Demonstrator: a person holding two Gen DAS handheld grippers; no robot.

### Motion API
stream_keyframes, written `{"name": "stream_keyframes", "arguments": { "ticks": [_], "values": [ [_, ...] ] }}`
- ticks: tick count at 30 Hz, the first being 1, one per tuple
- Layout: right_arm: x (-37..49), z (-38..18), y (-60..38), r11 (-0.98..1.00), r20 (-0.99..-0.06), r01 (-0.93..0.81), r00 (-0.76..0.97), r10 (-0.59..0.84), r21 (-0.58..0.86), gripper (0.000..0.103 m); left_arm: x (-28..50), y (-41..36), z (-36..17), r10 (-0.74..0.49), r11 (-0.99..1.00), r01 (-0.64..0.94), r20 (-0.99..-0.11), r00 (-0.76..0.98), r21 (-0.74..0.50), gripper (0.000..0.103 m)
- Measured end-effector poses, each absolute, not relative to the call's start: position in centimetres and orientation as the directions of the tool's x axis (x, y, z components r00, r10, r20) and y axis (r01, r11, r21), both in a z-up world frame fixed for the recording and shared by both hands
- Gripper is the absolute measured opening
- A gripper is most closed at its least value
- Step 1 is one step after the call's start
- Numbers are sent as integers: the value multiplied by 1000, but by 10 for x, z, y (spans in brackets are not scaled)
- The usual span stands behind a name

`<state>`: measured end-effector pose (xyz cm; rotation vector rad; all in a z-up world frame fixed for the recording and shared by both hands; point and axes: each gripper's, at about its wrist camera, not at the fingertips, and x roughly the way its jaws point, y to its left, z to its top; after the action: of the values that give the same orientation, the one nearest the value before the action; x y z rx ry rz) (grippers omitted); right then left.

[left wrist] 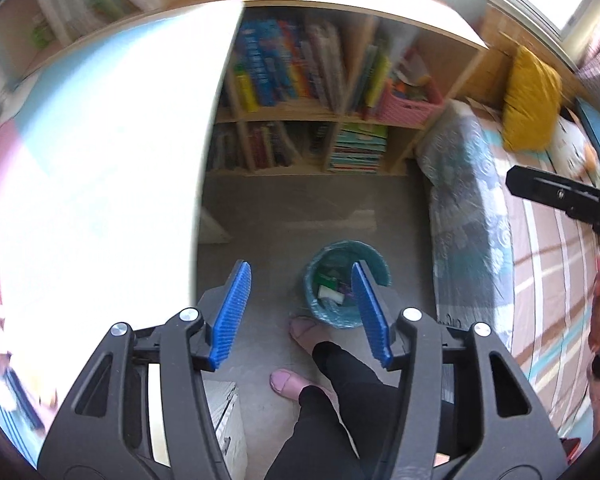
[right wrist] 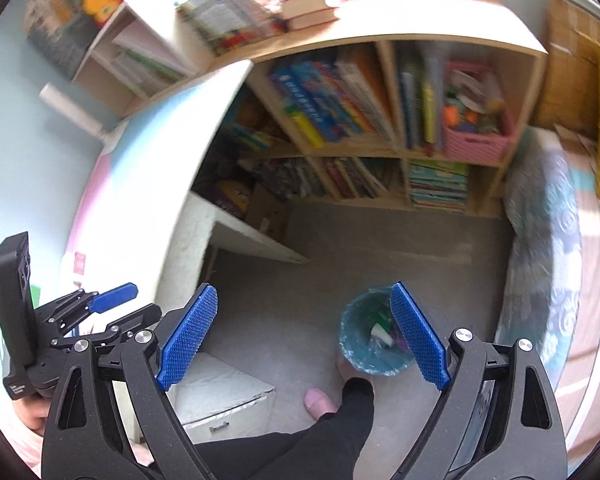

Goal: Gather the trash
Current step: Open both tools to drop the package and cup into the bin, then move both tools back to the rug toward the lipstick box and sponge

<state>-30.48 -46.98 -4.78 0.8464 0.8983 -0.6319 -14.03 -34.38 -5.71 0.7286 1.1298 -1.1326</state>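
A: What room is this?

B: A small bedroom or study, seen from above by two cameras pointing steeply down. The floor (left wrist: 300, 216) is grey. At the far side stands a wooden bookshelf (left wrist: 312, 112) packed with colourful books, with a pink basket (left wrist: 410, 108) in one compartment. More books (right wrist: 312, 4) lie stacked on top of it.

A: And the surface?

B: A white surface (left wrist: 112, 152) with pale blue and pink patches fills the left of the left view, washed out by bright light. A white drawer unit (right wrist: 224, 392) sits under its edge. On the right is a bed (left wrist: 548, 248) with a striped cover and a yellow cushion (left wrist: 530, 100).

A: Where is the trash?

B: In a small round bin (left wrist: 334, 316) lined with a blue-green bag, on the floor between the surface and the bed. White and green scraps (right wrist: 380, 330) lie inside it. The person's feet in pink slippers (left wrist: 286, 382) stand just beside it.

A: The tongs?

B: The left tongs (left wrist: 300, 312) are parted, nothing between their blue pads. The right tongs (right wrist: 302, 336) stand wide apart, also empty. Both hang above the floor near the bin.
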Motion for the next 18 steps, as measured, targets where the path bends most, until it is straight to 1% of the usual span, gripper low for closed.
{"name": "stream_keyframes", "arguments": {
  "ticks": [4,6,8,11,18],
  "values": [
    [-261,-42,-463,626,-854,689,516,-69,365,88,-109,-307,-51,-310,421,904,-948,72,-69,53],
    [-233,-40,-455,685,-851,630,525,-28,366,88,-92,-283,-49,-302,490,870,-948,106,-59,61],
    [-205,-38,-445,735,-848,569,530,14,368,88,-76,-260,-48,-292,559,827,-947,135,-54,66],
    [-162,-36,-425,808,-847,465,527,76,362,88,-55,-224,-50,-253,660,750,-951,175,-38,68],
    [-75,-33,-364,924,-850,190,486,205,332,88,-23,-142,-51,-144,828,560,-953,267,32,80]
  ]
}}
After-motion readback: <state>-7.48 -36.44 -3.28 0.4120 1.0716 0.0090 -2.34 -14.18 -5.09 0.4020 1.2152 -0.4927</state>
